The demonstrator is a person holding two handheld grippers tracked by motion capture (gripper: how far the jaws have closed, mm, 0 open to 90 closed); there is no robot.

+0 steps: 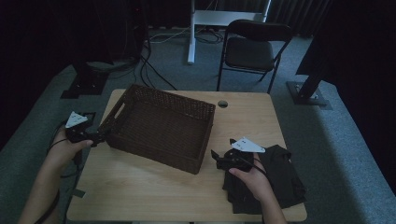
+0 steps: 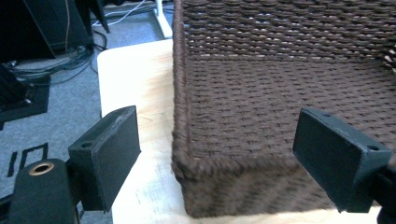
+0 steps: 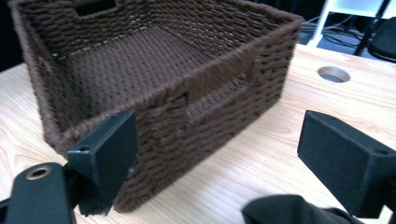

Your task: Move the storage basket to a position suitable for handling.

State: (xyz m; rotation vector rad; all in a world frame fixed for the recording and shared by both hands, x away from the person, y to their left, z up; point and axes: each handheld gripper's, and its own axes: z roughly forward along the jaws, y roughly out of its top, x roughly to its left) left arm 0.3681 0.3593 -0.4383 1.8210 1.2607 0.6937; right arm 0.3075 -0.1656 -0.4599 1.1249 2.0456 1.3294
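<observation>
Left claw [image 1: 100,136]: jaws apart, empty, straddling the near corner of the wicker basket [image 1: 161,126] without touching it.
Right claw [image 1: 219,157]: jaws apart, empty, hovering over the dark folded cloth [image 1: 280,179], which lies just beneath and behind it.
Basket: ahead of both claws, between them, empty, on the counter [image 1: 140,186].
Risk: closing the left claw on a corner may only pinch weave and skid or twist the basket; the right claw could snag one cloth layer and unfold the stack.
</observation>
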